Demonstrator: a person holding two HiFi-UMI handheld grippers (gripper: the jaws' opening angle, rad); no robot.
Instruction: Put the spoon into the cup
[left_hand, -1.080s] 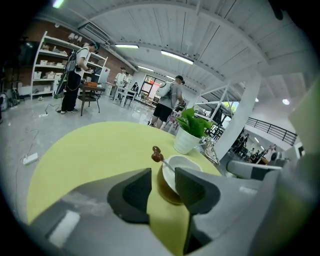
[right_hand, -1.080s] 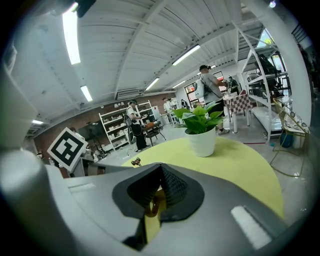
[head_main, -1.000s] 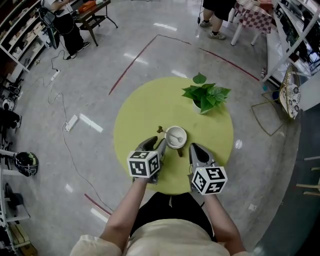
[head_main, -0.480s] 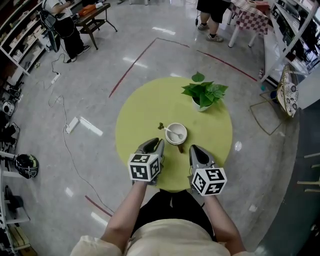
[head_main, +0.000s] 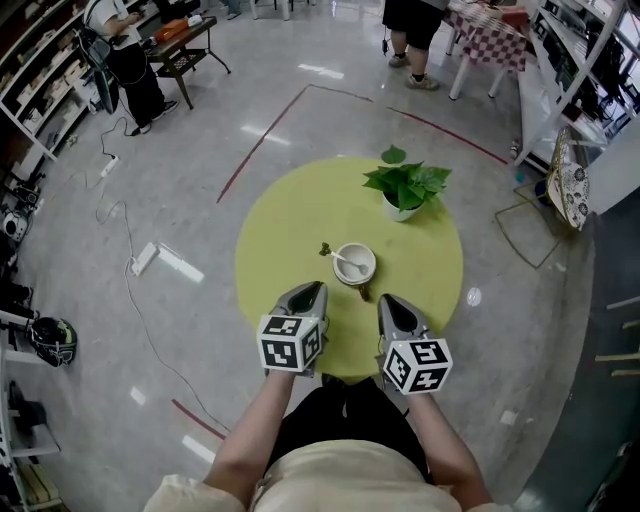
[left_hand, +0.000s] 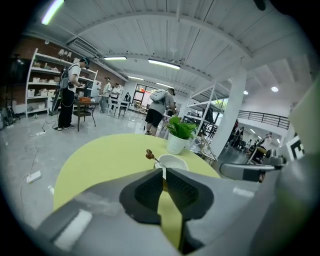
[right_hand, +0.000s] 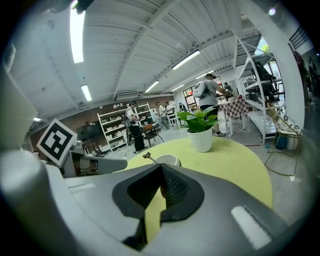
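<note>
Two grippers sit at the lower centre of the head view, each with a marker cube at its rear, both over the near edge of a round yellow-green table (head_main: 290, 225).

1. Left gripper (head_main: 308, 289): the jaws have just been closing. They now stand nearly together with a thin slit left at the tips. Nothing is between them.
2. Right gripper (head_main: 388, 301): the jaws are clenched tip to tip on nothing.

Just beyond both sets of tips, near the middle of the frame, stands the cup (head_main: 354, 266). It is white, low and wide, with a scalloped rim. The spoon (head_main: 340, 259) is already in it. Its pale bowl lies inside the cup, and its thin handle leans over the rim toward the upper left, ending in a small brown knob clear of the cup. Neither gripper touches the cup or the spoon. A small dark item, too small to identify, lies on the table just below the cup.

Farther up and to the right, a potted plant (head_main: 404, 187) with broad green leaves stands in a white pot, well apart from the cup.

Beyond the table, red lines cross the grey floor (head_main: 200, 150). People stand at the top edge and upper left, beside shelves (head_main: 35, 75).
</note>
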